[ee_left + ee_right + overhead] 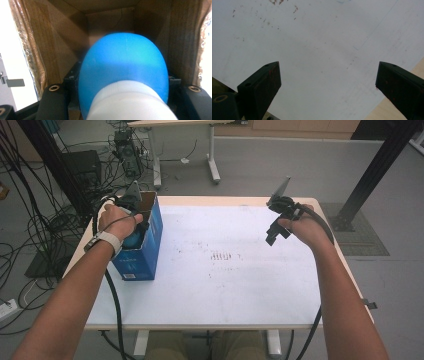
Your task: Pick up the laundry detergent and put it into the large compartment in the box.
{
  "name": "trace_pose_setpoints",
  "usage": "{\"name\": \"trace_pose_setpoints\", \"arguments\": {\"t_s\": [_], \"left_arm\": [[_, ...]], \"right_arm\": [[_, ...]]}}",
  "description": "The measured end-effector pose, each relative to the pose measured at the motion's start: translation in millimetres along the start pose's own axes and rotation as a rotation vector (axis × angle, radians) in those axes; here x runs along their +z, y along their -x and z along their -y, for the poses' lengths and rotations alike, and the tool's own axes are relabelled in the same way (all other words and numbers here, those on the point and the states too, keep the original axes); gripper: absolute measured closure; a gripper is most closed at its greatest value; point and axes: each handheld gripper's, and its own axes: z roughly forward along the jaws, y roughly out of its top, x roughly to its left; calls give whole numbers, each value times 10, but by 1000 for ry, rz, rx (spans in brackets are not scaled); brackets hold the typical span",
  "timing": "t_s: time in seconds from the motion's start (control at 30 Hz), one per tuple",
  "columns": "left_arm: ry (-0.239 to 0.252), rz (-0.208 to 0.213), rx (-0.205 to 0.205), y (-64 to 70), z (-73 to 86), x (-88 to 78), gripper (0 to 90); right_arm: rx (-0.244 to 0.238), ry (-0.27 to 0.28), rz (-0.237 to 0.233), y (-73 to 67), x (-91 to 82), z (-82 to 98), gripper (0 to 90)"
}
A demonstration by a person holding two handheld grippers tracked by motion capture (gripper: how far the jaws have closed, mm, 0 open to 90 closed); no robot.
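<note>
High view first: we see the left gripper reaching down into the open top of the blue cardboard box, which stands upright near the left edge of the white table. From the left gripper view, we find its jaws clamped on a blue egg-shaped object with a white end; its long axis runs along the jaws, blue end pointing into the box. Our right gripper hovers over bare tabletop, jaws spread wide, holding nothing.
</note>
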Motion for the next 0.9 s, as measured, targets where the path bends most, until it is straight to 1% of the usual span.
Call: {"name": "trace_pose_setpoints", "arguments": {"t_s": [0.9], "left_arm": [[6,-2,5,9,20,1,376]], "right_arm": [[6,4,-1,9,-7,36,60]]}}
